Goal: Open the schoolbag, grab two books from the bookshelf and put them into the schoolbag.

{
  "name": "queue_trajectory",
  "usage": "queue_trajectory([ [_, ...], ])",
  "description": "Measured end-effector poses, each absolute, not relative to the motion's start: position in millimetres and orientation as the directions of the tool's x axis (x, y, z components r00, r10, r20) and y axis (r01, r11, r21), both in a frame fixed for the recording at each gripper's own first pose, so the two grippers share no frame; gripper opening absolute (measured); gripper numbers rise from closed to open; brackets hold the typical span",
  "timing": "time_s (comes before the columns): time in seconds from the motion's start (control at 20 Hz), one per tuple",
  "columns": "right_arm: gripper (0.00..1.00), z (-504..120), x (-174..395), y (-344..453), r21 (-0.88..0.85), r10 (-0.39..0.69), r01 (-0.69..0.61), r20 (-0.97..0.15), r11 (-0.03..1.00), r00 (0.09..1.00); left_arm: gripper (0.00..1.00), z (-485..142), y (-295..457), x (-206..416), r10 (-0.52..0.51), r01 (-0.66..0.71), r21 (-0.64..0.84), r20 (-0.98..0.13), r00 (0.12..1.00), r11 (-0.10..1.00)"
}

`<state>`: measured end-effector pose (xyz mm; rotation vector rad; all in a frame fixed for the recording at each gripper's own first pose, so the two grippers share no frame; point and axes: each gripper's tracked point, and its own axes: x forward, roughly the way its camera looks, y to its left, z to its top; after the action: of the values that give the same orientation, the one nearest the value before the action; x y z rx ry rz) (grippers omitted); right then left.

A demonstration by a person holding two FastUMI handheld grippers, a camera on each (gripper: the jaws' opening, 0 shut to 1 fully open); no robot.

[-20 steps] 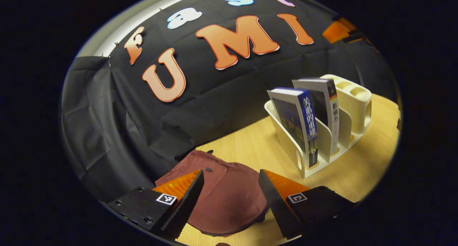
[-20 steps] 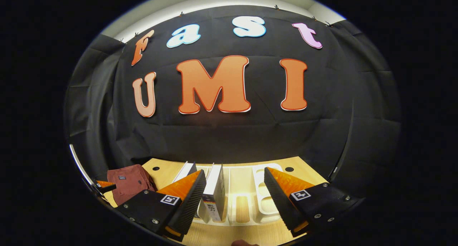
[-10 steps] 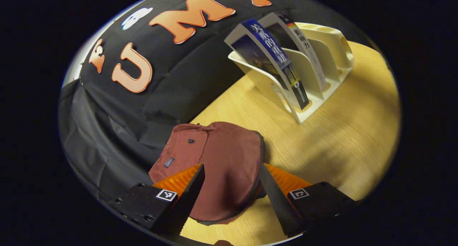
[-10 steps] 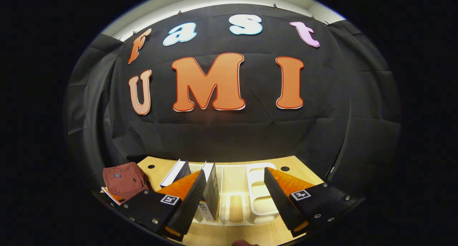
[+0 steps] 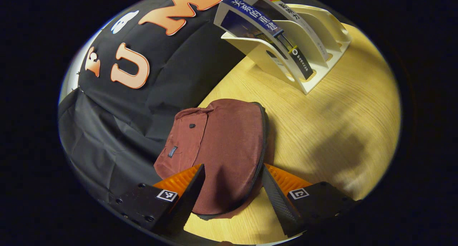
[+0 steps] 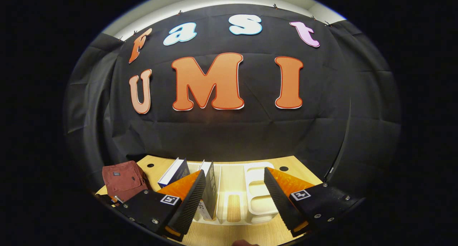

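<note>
A: In the left gripper view, the left claw hangs spread wide, holding nothing, over the near end of the maroon fabric schoolbag, which lies flat on the pale wooden desk close to its back edge, against the black cloth wall.

B: So the step is opening it. How should that go?

A: I'd say find the dark zipper that runs round the bag's curved rim on the side facing the bookshelf, then pinch the pull rather than loose cloth. I can't make out the pull itself.

B: And the books?

A: Two upright paperback books lean in the cream plastic slotted bookshelf, well apart from the bag, farther along the desk.

B: The right gripper view?

A: The right claw is also parted and empty, facing the bookshelf from the front edge. The books stand just ahead of one finger; the schoolbag sits off toward the desk's left back corner.
</note>
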<state>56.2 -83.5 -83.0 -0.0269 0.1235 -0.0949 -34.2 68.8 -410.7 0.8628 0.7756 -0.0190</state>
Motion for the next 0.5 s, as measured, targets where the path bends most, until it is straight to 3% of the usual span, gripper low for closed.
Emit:
queue_trajectory([
  [0.15, 0.96, -81, 54, -83, -0.024, -0.087, 0.085, -0.115, 0.996, 0.99, 0.95, -412, 65, -35, 0.288, 0.332, 0.689, -0.62, 0.73, 0.644],
  [0.3, 0.96, -80, 50, -85, -0.025, -0.078, 0.076, -0.104, 0.997, 0.992, 0.75, -397, 65, -32, 0.31, 0.321, 0.714, -0.602, 0.736, 0.623],
  [0.5, 0.97, -76, 47, -91, -0.01, -0.066, 0.065, -0.093, 0.998, 0.993, 0.66, -392, 69, -29, 0.326, 0.325, 0.723, -0.602, 0.729, 0.609],
])
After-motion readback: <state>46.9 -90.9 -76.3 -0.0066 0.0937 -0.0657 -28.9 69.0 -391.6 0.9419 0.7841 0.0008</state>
